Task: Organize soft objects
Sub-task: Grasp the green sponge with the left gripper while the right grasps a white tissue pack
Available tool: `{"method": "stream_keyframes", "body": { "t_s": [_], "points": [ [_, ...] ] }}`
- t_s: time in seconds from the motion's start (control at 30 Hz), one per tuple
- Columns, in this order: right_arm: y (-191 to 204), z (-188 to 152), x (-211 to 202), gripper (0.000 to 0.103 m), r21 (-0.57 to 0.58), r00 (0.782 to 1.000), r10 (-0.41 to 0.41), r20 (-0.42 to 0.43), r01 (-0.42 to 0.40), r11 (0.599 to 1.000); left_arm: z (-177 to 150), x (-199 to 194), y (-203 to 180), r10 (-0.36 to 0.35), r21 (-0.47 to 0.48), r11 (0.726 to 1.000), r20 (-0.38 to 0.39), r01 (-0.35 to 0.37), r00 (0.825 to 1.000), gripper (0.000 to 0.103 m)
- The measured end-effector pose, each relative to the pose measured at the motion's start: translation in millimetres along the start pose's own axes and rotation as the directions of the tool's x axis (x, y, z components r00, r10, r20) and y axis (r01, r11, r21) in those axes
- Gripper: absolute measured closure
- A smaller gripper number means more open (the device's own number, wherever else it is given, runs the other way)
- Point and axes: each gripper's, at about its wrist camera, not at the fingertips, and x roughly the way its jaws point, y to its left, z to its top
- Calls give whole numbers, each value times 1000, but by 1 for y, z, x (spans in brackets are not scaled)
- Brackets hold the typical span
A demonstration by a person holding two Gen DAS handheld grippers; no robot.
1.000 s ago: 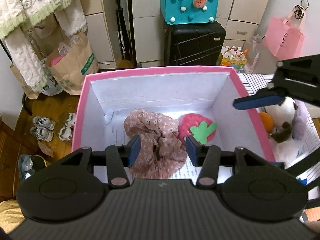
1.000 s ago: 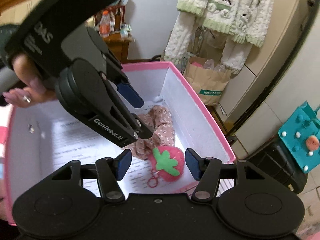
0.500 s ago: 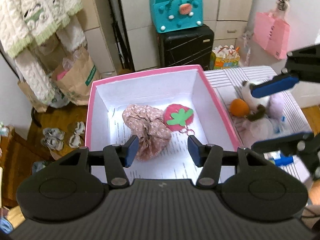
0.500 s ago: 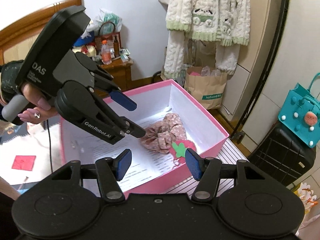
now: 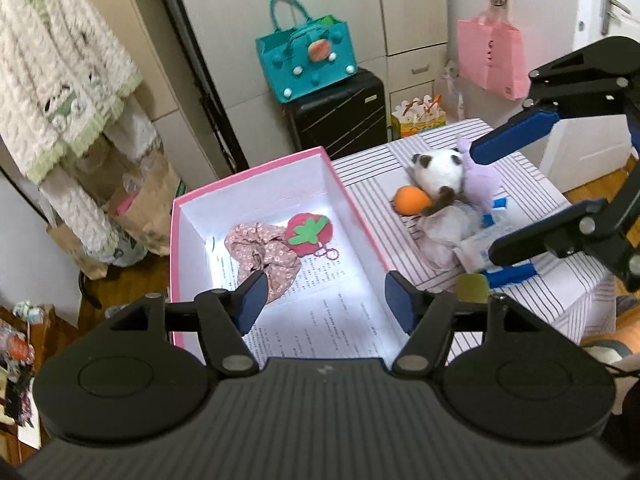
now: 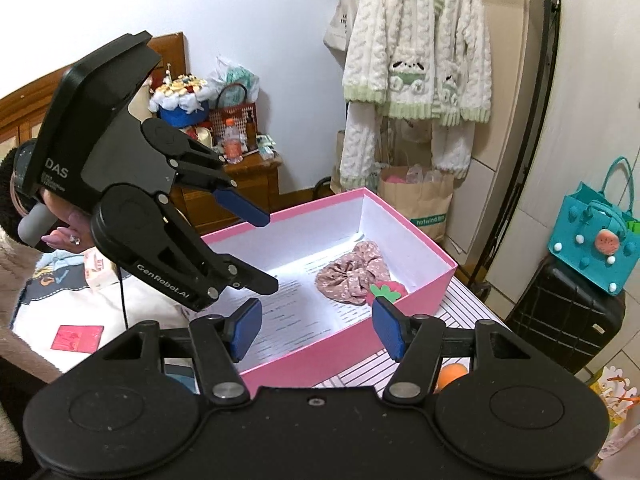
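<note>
A pink box (image 5: pixel 352 204) with a white inside holds a floral pink scrunchie (image 5: pixel 262 248) and a red strawberry plush (image 5: pixel 309 233); all show in the right wrist view too, box (image 6: pixel 436 252), scrunchie (image 6: pixel 352 276). My left gripper (image 5: pixel 322 300) is open and empty above the box's near end. My right gripper (image 6: pixel 316 328) is open and empty, raised above the striped table; it shows in the left wrist view (image 5: pixel 516 196) over a pile of soft toys: a white and brown plush (image 5: pixel 434 168), a purple plush (image 5: pixel 482 180), an orange ball (image 5: pixel 412 200).
The striped table (image 5: pixel 560 288) also carries a grey cloth (image 5: pixel 440 236) and blue and white packets. Behind stand a black suitcase (image 5: pixel 340 116) with a teal bag (image 5: pixel 308 60), a pink bag (image 5: pixel 492 56), and a hanging white cardigan (image 5: pixel 60 80).
Both grippers have risen and pulled back from the box. The box looks smaller and the toy pile on the table has come into full view. Both stay open.
</note>
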Motion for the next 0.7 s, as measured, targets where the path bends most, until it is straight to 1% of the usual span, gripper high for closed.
{"method": "stream_keyframes", "body": {
  "t_s": [0.13, 0.23, 0.4, 0.47, 0.6, 0.7],
  "points": [
    [10, -11, -17, 37, 3, 1000, -4, 17, 4, 1000, -3, -17, -18, -7, 41, 999, 18, 6, 1000, 35],
    [17, -20, -30, 33, 3, 1000, -10, 29, 10, 1000, -6, -27, -32, -12, 70, 997, 28, 10, 1000, 33],
    [26, -39, -48, 32, 8, 999, -20, 45, 20, 1000, -13, -38, -54, -33, 110, 994, 40, 29, 999, 31],
    [30, -48, -54, 30, 12, 998, -24, 51, 24, 1000, -16, -39, -63, -52, 121, 992, 39, 47, 998, 30],
    [30, -71, -63, 30, 44, 998, -41, 46, 39, 998, -23, -40, -81, -96, 146, 985, 43, 89, 994, 30],
    [28, -87, -66, 30, 76, 998, -50, 39, 46, 996, -29, -39, -89, -158, 119, 981, 53, 151, 986, 30]
  ]
}}
